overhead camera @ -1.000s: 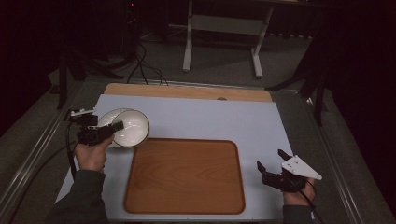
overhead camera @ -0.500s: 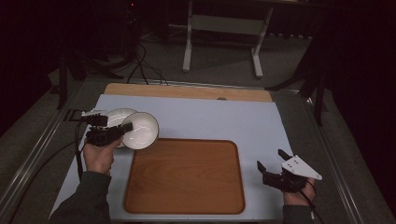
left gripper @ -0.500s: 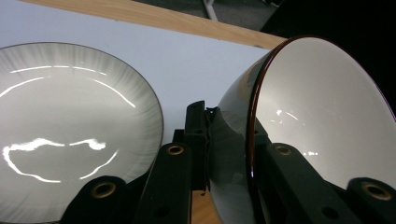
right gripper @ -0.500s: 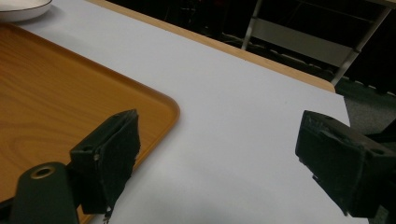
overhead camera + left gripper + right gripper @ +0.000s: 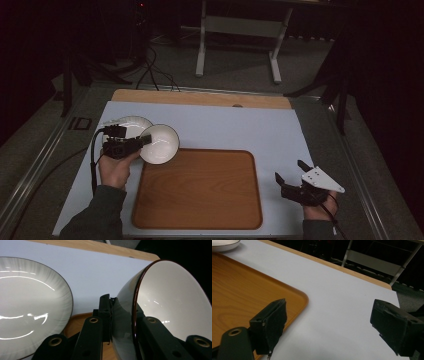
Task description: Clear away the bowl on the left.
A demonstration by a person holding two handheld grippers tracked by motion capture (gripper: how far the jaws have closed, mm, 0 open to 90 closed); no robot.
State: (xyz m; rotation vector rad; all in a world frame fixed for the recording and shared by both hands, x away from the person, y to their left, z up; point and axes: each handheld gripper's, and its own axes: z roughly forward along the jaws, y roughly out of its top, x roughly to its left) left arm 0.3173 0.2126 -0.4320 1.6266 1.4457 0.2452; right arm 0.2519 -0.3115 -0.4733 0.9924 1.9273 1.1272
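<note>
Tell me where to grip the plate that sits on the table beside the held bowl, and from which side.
Grip the plate by its thin raised rim, one jaw over and one under, probably from its near-left edge. It lies flat and shallow, so only the rim offers a hold. The bowl, clamped by its wall in the left gripper, crowds its right side.

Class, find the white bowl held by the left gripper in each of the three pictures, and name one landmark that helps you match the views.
High view: the bowl is left of centre, at the wooden tray's far left corner, held by the left gripper.
Left gripper view: right half, rim clamped between the jaws.
Right gripper view: not in it.
Shared landmark: the wooden tray.
</note>
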